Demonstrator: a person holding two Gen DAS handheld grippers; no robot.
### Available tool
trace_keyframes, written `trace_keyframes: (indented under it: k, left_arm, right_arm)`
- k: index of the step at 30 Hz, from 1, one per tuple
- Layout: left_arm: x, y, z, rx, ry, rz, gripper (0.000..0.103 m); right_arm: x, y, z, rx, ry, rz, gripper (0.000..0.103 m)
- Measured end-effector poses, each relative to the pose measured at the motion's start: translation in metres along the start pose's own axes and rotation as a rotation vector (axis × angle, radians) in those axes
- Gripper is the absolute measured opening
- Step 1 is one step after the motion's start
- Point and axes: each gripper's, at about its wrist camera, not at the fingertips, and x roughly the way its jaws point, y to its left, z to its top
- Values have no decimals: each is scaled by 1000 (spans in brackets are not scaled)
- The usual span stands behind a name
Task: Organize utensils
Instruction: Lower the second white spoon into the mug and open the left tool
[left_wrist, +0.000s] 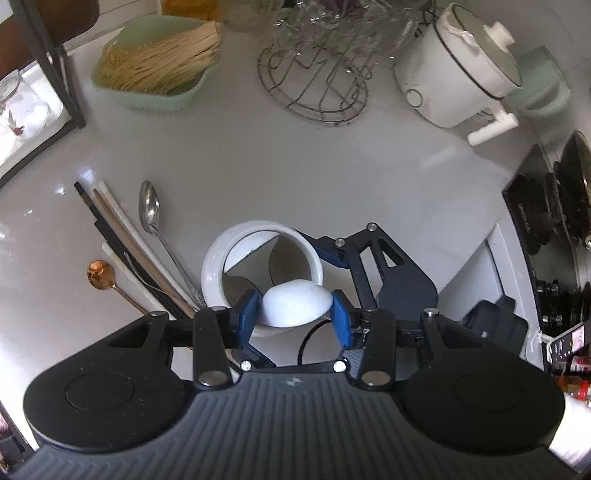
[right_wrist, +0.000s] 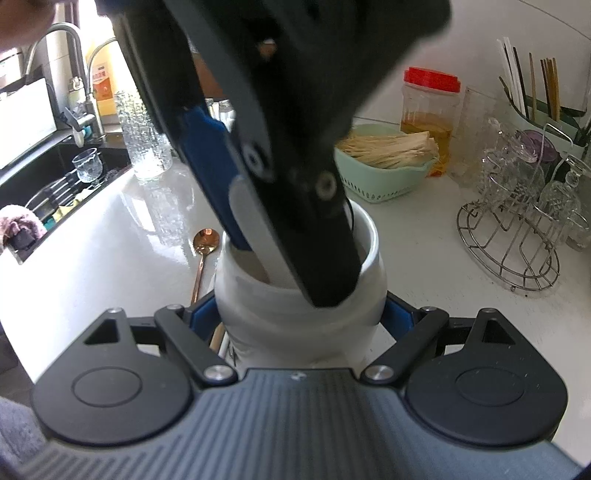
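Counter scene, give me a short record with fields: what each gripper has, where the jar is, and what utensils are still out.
left gripper: shut on white spoon, over the jar mouth
right gripper: shut on jar, holding it upright
jar: white, on the counter, spoon handle going in
still out: chopsticks, silver spoon, copper spoon, lying left of the jar

The utensil jar (left_wrist: 225, 258) was glossy white, the ceramic spoon (left_wrist: 295, 302) white, another spoon (left_wrist: 100, 274) copper-coloured. The gripper pads (left_wrist: 248, 314) were blue on black frames. A basket (right_wrist: 373, 177) was mint green.
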Motion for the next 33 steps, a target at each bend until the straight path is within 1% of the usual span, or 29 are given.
trace_keyframes:
  k: [5, 9, 17, 24, 28, 33]
  left_arm:
    - [5, -2, -1, -30, -9, 35, 48]
    - [7, 2, -1, -51, -16, 32, 48]
    - [2, 2, -11, -80, -65, 39, 49]
    - [-18, 10, -20, -141, -148, 24, 50]
    - [-31, 13, -28, -151, -205, 53, 51]
    - [-48, 15, -41, -164, -288, 68, 51]
  right_arm:
    - [1, -4, -1, -26, -3, 31, 91]
    - [1, -5, -2, -30, -10, 36, 91]
    - [-2, -5, -3, -40, -13, 50, 91]
    - [-4, -7, -5, -35, -20, 57, 91]
    - [-6, -7, -6, -36, -26, 56, 91]
    - [-7, -6, -6, -44, -29, 59, 91]
